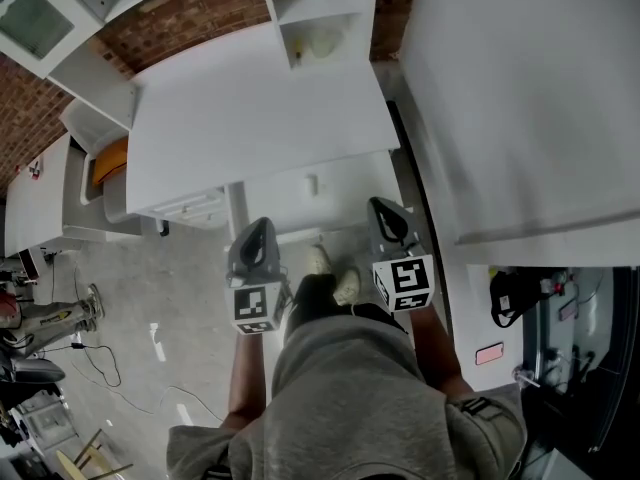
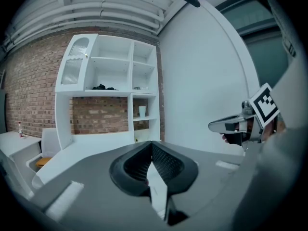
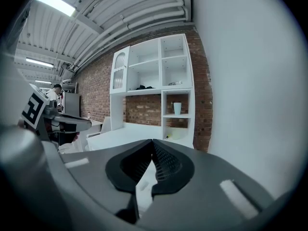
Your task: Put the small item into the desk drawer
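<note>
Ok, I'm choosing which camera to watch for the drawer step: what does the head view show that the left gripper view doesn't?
Only the head view: the drawer front under the desk edge, the person's shoes and the floor.
Only the left gripper view: the upper shelves holding a dark item, and the ceiling.
Both: the white desk, the cup on its shelf, the right gripper, and the left gripper, shut on nothing.

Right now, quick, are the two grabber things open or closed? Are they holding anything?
Left gripper: closed, holding nothing.
Right gripper: closed, holding nothing.
</note>
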`<action>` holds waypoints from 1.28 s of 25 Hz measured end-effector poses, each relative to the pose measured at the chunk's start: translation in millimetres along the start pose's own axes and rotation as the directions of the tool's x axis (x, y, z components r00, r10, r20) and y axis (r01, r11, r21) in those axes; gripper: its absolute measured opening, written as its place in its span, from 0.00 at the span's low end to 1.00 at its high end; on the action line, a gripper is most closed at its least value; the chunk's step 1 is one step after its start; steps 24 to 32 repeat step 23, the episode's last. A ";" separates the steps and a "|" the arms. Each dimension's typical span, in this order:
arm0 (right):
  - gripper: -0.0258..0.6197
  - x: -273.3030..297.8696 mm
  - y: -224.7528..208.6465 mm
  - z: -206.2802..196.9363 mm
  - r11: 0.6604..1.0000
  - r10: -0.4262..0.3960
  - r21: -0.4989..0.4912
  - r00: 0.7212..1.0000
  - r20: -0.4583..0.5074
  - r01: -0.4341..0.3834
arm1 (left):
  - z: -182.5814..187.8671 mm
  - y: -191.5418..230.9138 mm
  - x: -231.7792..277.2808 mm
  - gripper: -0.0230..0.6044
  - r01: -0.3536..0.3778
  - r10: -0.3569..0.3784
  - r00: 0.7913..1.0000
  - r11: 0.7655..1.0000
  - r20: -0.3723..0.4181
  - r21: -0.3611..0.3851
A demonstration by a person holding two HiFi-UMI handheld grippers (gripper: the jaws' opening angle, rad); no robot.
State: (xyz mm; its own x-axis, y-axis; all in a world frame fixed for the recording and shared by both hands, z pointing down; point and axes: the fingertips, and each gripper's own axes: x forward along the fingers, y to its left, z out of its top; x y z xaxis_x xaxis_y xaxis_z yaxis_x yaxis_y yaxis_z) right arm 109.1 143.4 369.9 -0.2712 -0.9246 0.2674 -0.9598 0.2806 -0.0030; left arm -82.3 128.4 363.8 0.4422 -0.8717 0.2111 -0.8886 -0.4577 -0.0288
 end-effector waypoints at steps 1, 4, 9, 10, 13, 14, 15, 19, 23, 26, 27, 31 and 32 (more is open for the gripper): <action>0.04 -3.5 -1.6 -1.0 1.000 -0.002 0.000 1.000 0.002 0.002 | -1.4 -2.0 -2.2 0.06 0.000 0.000 1.000 1.000 -0.002 0.004; 0.04 -10.6 -5.7 -2.0 1.000 -0.007 -0.001 1.000 0.009 0.007 | -3.1 -7.4 -6.4 0.06 0.000 0.000 1.000 1.000 -0.004 0.011; 0.04 -13.5 -8.7 -2.0 1.000 -0.004 -0.011 1.000 0.014 0.004 | 0.8 -13.2 -8.4 0.06 -0.003 0.003 1.000 1.000 0.004 0.012; 0.04 -13.6 -8.6 -3.0 1.000 -0.001 -0.012 1.000 0.013 0.001 | 1.9 -14.5 -8.6 0.06 -0.004 0.003 1.000 1.000 0.006 0.013; 0.04 -15.3 -6.3 -5.3 1.000 0.007 -0.010 1.000 0.008 -0.007 | 4.6 -17.0 -10.7 0.06 -0.004 0.004 1.000 1.000 0.010 0.020; 0.04 -15.8 -5.6 -5.3 1.000 0.010 -0.009 1.000 0.009 -0.010 | 5.4 -17.4 -11.4 0.06 -0.004 0.004 1.000 1.000 0.011 0.023; 0.04 -16.1 -5.3 -5.2 1.000 0.012 -0.009 1.000 0.009 -0.012 | 6.0 -17.7 -11.9 0.06 -0.005 0.005 1.000 1.000 0.012 0.025; 0.04 -17.0 -5.1 -3.3 1.000 0.015 -0.011 1.000 0.017 -0.015 | 6.7 -18.5 -14.5 0.06 -0.007 0.007 1.000 1.000 0.011 0.028; 0.04 -19.2 -2.5 -4.3 1.000 0.020 -0.011 1.000 0.017 -0.019 | 5.5 -19.7 -17.8 0.06 -0.006 0.006 1.000 1.000 0.009 0.030; 0.04 -19.2 -2.5 -4.3 1.000 0.020 -0.011 1.000 0.017 -0.019 | 5.5 -19.7 -17.8 0.06 -0.006 0.006 1.000 1.000 0.009 0.030; 0.04 -19.2 -2.5 -4.3 1.000 0.020 -0.011 1.000 0.017 -0.019 | 5.5 -19.7 -17.8 0.06 -0.006 0.006 1.000 1.000 0.009 0.030; 0.04 -19.2 -2.5 -4.3 1.000 0.020 -0.011 1.000 0.017 -0.019 | 5.5 -19.7 -17.8 0.06 -0.006 0.006 1.000 1.000 0.009 0.030; 0.04 -19.2 -2.5 -4.3 1.000 0.020 -0.011 1.000 0.017 -0.019 | 5.5 -19.7 -17.8 0.06 -0.006 0.006 1.000 1.000 0.009 0.030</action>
